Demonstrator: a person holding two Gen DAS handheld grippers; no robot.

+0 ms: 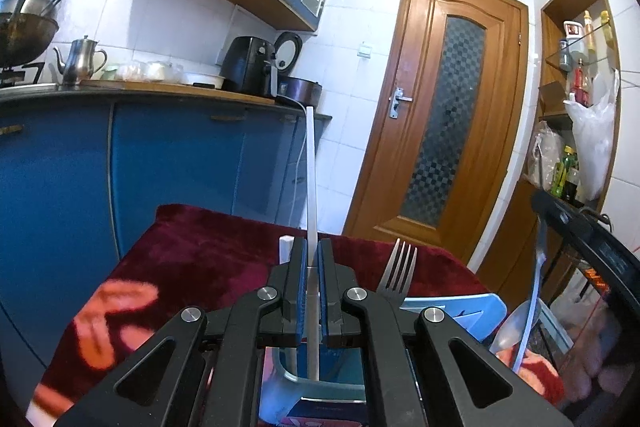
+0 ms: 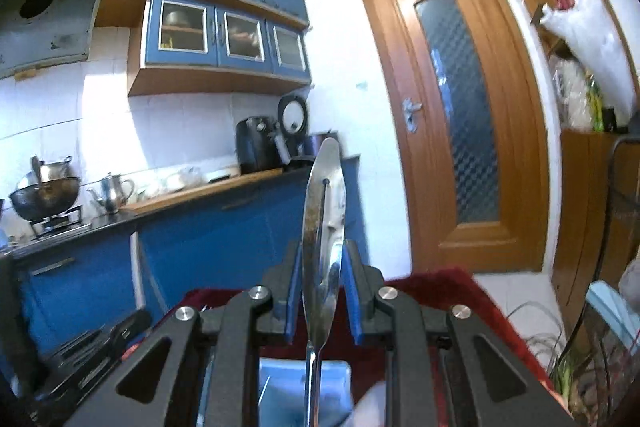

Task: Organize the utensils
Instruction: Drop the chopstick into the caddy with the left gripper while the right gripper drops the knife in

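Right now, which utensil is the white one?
The chopstick clamped upright in the left gripper; the fork and the right gripper's spoon are shiny metal.

No readable text, label, brand or number anywhere in either view. Labels on the bottles and jars (image 1: 580,39) of the wooden shelf too small and blurred to make out, likewise the front of the black appliance (image 1: 248,67) on the bench. Print at the lower edge of the left wrist view (image 1: 304,421) only a smear of colour.
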